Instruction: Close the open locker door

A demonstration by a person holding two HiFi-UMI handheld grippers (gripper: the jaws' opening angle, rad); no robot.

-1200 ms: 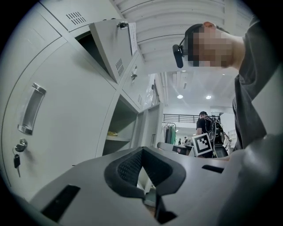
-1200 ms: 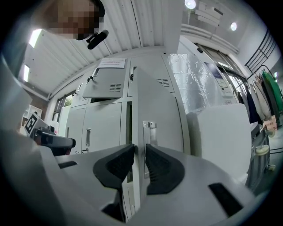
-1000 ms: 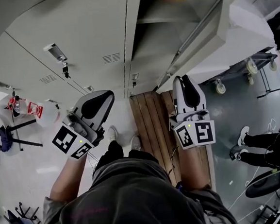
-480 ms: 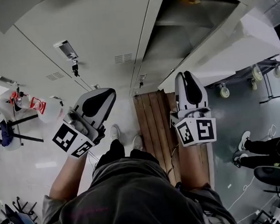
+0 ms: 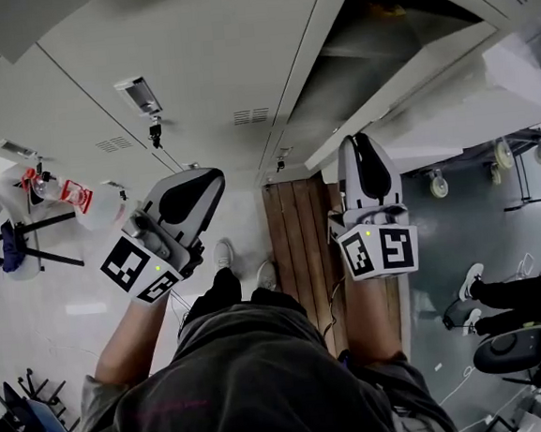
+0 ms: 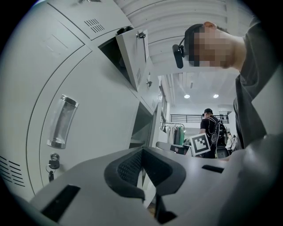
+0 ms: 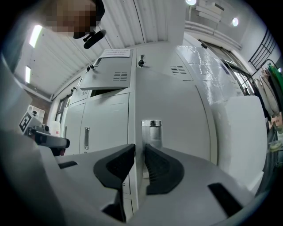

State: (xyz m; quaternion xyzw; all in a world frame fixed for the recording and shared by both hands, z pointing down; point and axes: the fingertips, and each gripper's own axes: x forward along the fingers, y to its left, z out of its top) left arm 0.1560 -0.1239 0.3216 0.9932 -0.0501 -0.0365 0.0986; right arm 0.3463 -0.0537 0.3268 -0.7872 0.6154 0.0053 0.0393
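Right tongs (image 7: 139, 148), a narrow gap apart and just now closing, pinch nothing; left tongs (image 6: 142, 151) are pressed together, empty. The locker door (image 5: 449, 101) stands open just ahead of the right tips. We judge they may slide off its free edge, letting it swing back.

Pale grey-white on lockers (image 5: 190, 48) and door (image 5: 458, 100), upper frame. Light grey on left gripper (image 5: 202, 183) and right gripper (image 5: 359, 146), w/ black pads (image 5: 183, 204). Blk-and-white square pattern on cubes (image 5: 139, 267), mid frame. Brown planks (image 5: 297, 246) at centre. Dark grey-green floor (image 5: 442, 242) at right, whitish at left. Dark grey shirt (image 5: 257, 381) at bottom. Red label on clear bottle (image 5: 71, 195), left edge. White shoes (image 5: 219, 255), centre.
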